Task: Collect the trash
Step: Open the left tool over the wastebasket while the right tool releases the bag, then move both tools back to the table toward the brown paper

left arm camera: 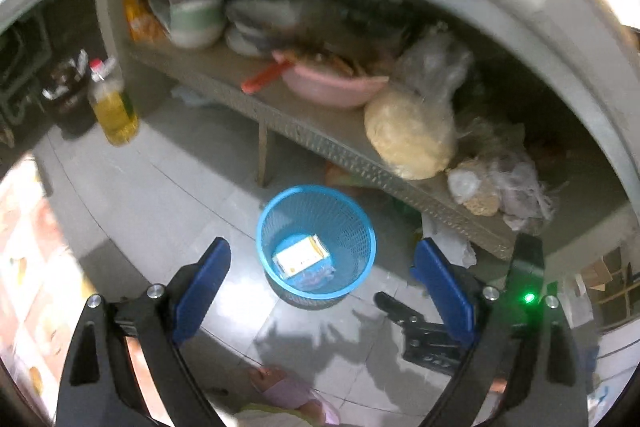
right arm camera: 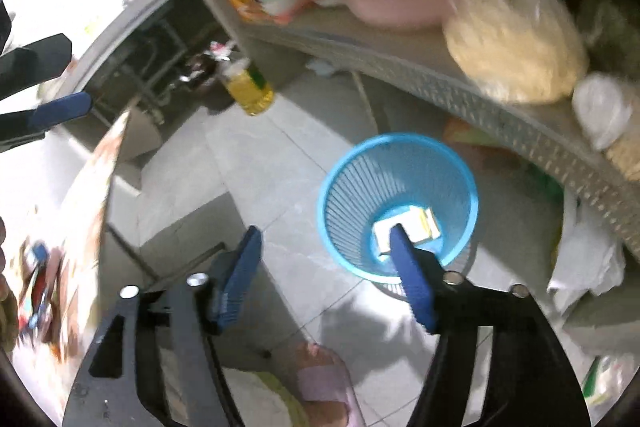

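- The left gripper (left arm camera: pixel 320 275) hangs above the tiled floor (left arm camera: pixel 168 195) with its blue pads set wide apart and nothing between them.
- The right gripper (right arm camera: pixel 324 267) also stands wide, its jaws empty; one blue finger crosses in front of the basket in its own view.
- A round blue mesh basket (left arm camera: pixel 362 223) stands upright on the floor, just in front of a low shelf (left arm camera: pixel 320 135).
- At the basket's bottom lies the trash: a small white and yellow carton (left arm camera: pixel 302 255), flat on its side, with a crumpled blue wrapper (left arm camera: pixel 316 275) beside it. Print on the carton is too blurred to read.
- On the shelf sit a pink basin (left arm camera: pixel 332 87), stacked bowls (left arm camera: pixel 256 23), a bulging clear bag of pale food (left arm camera: pixel 412 135) and smaller plastic bags (left arm camera: pixel 500 187).
- A bottle of yellow oil (left arm camera: pixel 114 107) with a red cap stands on the floor to the left; its label cannot be made out.
- A foot in a pink slipper (right arm camera: pixel 324 383) shows near the bottom edge of both views.
- No brand name or writing is legible anywhere; both pictures are motion-blurred.
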`<action>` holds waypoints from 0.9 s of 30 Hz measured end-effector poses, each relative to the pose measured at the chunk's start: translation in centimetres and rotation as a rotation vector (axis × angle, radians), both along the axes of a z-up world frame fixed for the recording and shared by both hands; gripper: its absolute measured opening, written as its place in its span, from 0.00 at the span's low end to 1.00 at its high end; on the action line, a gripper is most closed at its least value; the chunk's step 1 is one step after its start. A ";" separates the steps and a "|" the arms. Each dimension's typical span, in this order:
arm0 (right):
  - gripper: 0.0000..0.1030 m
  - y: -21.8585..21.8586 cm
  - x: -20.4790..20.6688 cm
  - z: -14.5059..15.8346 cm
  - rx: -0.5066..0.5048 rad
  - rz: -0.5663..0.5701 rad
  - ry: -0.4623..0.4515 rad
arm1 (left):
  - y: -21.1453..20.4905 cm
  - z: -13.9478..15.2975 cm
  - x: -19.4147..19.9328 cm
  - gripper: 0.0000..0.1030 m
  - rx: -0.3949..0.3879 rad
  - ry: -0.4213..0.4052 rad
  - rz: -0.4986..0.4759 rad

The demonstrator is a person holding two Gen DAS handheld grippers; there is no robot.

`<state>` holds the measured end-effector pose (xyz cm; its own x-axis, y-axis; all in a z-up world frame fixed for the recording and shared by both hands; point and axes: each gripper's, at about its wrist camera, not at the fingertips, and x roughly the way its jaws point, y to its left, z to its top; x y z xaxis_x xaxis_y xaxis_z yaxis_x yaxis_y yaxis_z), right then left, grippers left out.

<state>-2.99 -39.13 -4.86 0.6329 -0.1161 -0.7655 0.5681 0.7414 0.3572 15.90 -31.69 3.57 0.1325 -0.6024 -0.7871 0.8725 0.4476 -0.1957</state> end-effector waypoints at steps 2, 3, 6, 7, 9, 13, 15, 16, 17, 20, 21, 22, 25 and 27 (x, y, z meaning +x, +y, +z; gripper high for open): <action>0.78 1.5 -0.4 2.1 -0.059 0.022 -0.018 | 3.1 1.3 -1.1 0.90 -0.027 -0.069 0.018; 0.84 2.2 -0.4 3.3 -0.098 0.037 -0.019 | 4.4 1.6 -1.7 0.91 -0.037 -0.086 0.015; 0.90 3.9 0.3 5.3 -0.185 0.075 -0.017 | 8.6 2.2 -3.1 0.93 -0.041 -0.129 0.024; 0.92 4.7 0.7 6.3 -0.228 0.090 -0.015 | 10.0 2.4 -3.5 0.93 -0.049 -0.138 0.035; 0.92 6.1 1.2 7.9 -0.281 0.113 -0.021 | 12.7 2.8 -4.3 0.93 -0.071 -0.144 0.056; 0.92 8.4 2.5 9.9 -0.341 0.144 -0.029 | 17.0 3.6 -5.3 0.94 -0.090 -0.171 0.123; 0.92 9.9 3.5 10.7 -0.391 0.151 -0.006 | 18.8 3.8 -5.6 0.95 -0.099 -0.176 0.162; 0.92 10.6 3.7 11.0 -0.412 0.159 0.001 | 20.1 3.9 -5.6 0.95 -0.111 -0.166 0.180; 0.92 11.3 4.1 11.3 -0.427 0.171 0.002 | 21.2 3.8 -5.5 0.95 -0.116 -0.145 0.196; 0.92 13.1 5.0 12.2 -0.470 0.204 -0.011 | 23.3 3.3 -5.1 0.95 -0.143 -0.066 0.228; 0.92 13.7 5.4 12.5 -0.488 0.210 -0.011 | 24.0 3.1 -5.1 0.95 -0.152 -0.048 0.235; 0.92 14.2 5.6 12.8 -0.505 0.214 -0.010 | 25.2 3.0 -5.0 0.95 -0.165 -0.029 0.250; 0.92 16.0 6.2 13.8 -0.548 0.245 -0.041 | 27.7 2.8 -5.4 0.95 -0.201 -0.023 0.277; 0.92 16.9 6.7 14.4 -0.536 0.293 -0.082 | 29.4 2.9 -5.6 0.95 -0.203 -0.059 0.312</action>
